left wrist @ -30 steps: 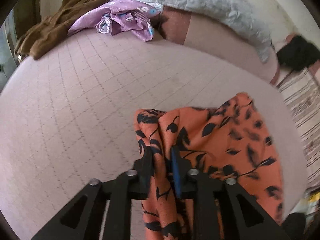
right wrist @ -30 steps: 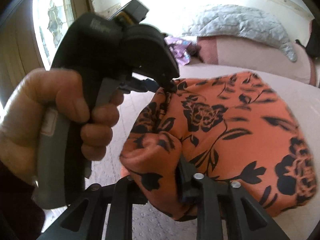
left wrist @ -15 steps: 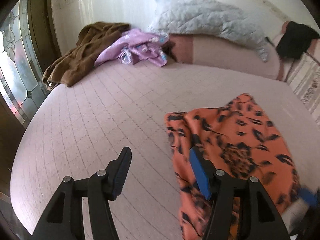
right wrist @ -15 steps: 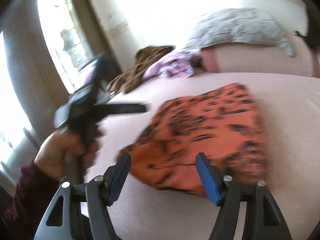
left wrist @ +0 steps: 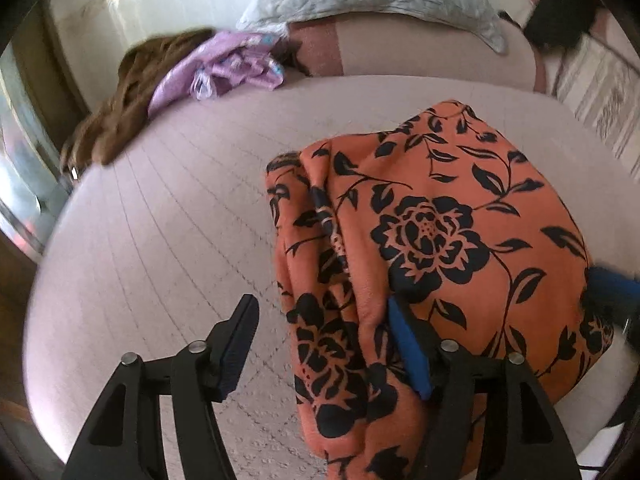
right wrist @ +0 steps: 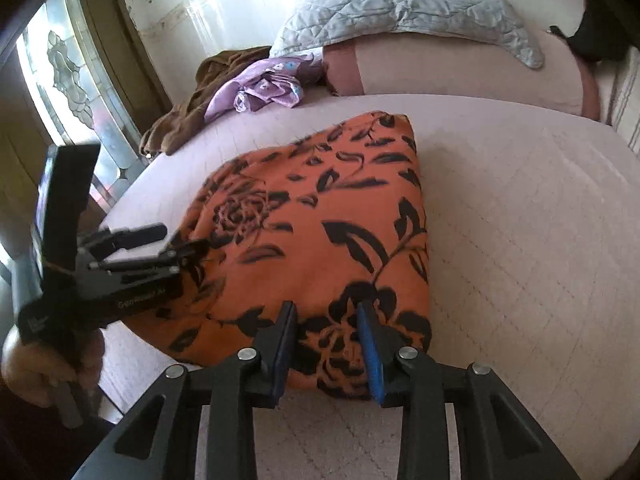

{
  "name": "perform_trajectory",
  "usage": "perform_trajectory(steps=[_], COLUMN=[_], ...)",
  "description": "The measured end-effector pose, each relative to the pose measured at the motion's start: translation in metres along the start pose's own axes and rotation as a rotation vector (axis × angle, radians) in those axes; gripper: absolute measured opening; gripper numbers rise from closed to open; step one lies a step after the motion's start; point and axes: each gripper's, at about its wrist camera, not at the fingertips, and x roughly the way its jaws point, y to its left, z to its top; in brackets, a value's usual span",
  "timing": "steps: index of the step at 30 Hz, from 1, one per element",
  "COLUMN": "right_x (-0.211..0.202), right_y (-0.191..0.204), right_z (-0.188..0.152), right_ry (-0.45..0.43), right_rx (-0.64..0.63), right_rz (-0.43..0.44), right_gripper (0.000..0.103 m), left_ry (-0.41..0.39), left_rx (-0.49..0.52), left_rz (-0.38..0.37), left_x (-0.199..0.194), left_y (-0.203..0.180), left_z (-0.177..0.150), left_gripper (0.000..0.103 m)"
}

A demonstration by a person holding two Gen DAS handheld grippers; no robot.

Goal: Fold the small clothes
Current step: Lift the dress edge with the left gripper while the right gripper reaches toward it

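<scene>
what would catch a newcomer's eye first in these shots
The orange garment with black flowers, folded on the pale pink bed, dominates both views. The left gripper, jaws opening, straddles its near left edge, and the right gripper, jaws closing, straddles its near edge. A purple cloth lies crumpled far back.

A pale pink quilted bed cover (right wrist: 520, 216) spreads wide under the daylight; at its far end a pink bolster (right wrist: 460, 68) lies across, with a grey quilted pillow (right wrist: 400, 0) resting on top of it; beside the bolster sits a crumpled lilac garment (right wrist: 264, 84), touching a brown garment (right wrist: 188, 116) heaped at the bed's edge; a patterned glass window (right wrist: 68, 80) stands beyond; something black (left wrist: 560, 12) sits past the bolster's other end
</scene>
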Motion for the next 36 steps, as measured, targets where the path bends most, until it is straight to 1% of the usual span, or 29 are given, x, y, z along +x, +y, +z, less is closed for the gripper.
perform_trajectory(steps=[2, 3, 6, 7, 9, 10, 12, 13, 14, 15, 16, 18, 20, 21, 23, 25, 26, 27, 30, 32, 34, 36], right_x=[0.002, 0.007, 0.036, 0.057, 0.087, 0.11, 0.137, 0.136, 0.133, 0.13, 0.124, 0.119, 0.121, 0.124, 0.14, 0.172, 0.178, 0.178, 0.171, 0.157, 0.136, 0.109], right_y=[-0.004, -0.008, -0.022, -0.03, -0.043, -0.052, -0.058, -0.054, -0.05, -0.044, -0.037, -0.026, -0.01, -0.003, 0.012, 0.018, 0.017, 0.016, 0.011, 0.003, -0.002, -0.005], right_z=[0.025, 0.042, 0.079, 0.094, 0.105, 0.108, 0.106, 0.11, 0.114, 0.117, 0.121, 0.127, 0.133, 0.135, 0.136, 0.128, 0.125, 0.126, 0.125, 0.12, 0.111, 0.105], right_ry=[-0.028, -0.026, 0.004, 0.037, 0.108, 0.15, 0.216, 0.193, 0.193, 0.191, 0.168, 0.151, 0.157, 0.159, 0.179, 0.269, 0.272, 0.248, 0.249, 0.227, 0.202, 0.167], right_rx=[0.025, 0.053, 0.139, 0.18, 0.251, 0.3, 0.315, 0.296, 0.278, 0.256, 0.233, 0.219, 0.209, 0.2, 0.173, 0.183, 0.189, 0.19, 0.234, 0.245, 0.259, 0.24], right_rz=[0.001, -0.005, 0.003, -0.001, 0.001, 0.0, -0.016, -0.031, -0.043, -0.044, -0.018, 0.066, 0.15, 0.168, 0.178, 0.143, 0.141, 0.151, 0.175, 0.185, 0.193, 0.192], right_gripper=[0.033, 0.033, 0.033, 0.033, 0.034, 0.032, 0.031, 0.031, 0.031, 0.034, 0.034, 0.034, 0.034, 0.034, 0.034, 0.034, 0.033, 0.033, 0.033, 0.033, 0.033, 0.035], left_ry=[0.015, 0.019, 0.02, 0.016, 0.011, 0.01, 0.014, 0.014, 0.013, 0.011, 0.009, 0.001, -0.004, -0.004, -0.006, -0.006, -0.006, -0.006, -0.005, -0.007, -0.009, -0.012], left_rx=[-0.045, -0.056, -0.063, -0.056, -0.045, -0.043, -0.045, -0.045, -0.042, -0.037, -0.031, -0.015, -0.009, -0.01, -0.011, -0.015, -0.015, -0.015, -0.012, -0.007, -0.005, -0.003], left_rz=[-0.045, -0.053, -0.062, -0.06, -0.059, -0.061, -0.066, -0.066, -0.062, -0.058, -0.053, -0.039, -0.035, -0.036, -0.039, -0.032, -0.03, -0.032, -0.034, -0.028, -0.024, -0.02], left_x=[0.004, 0.006, 0.007, 0.007, 0.009, 0.009, 0.01, 0.009, 0.008, 0.008, 0.008, 0.005, 0.002, 0.001, 0.0, -0.001, -0.001, -0.002, -0.003, -0.003, -0.004, -0.004], left_y=[0.008, 0.011, 0.011, 0.01, 0.009, 0.01, 0.01, 0.011, 0.011, 0.01, 0.009, 0.007, 0.006, 0.006, 0.007, 0.008, 0.008, 0.008, 0.008, 0.007, 0.006, 0.005], left_z=[0.001, 0.001, -0.002, -0.002, -0.001, -0.002, -0.001, -0.001, -0.001, 0.0, 0.0, -0.001, -0.003, -0.004, -0.004, -0.004, -0.005, -0.005, -0.005, -0.005, -0.006, -0.006], left_gripper=[0.073, 0.076, 0.077, 0.077, 0.078, 0.078, 0.078, 0.078, 0.078, 0.078, 0.078, 0.078, 0.078, 0.078, 0.078, 0.078, 0.078, 0.078, 0.078, 0.078, 0.078, 0.078])
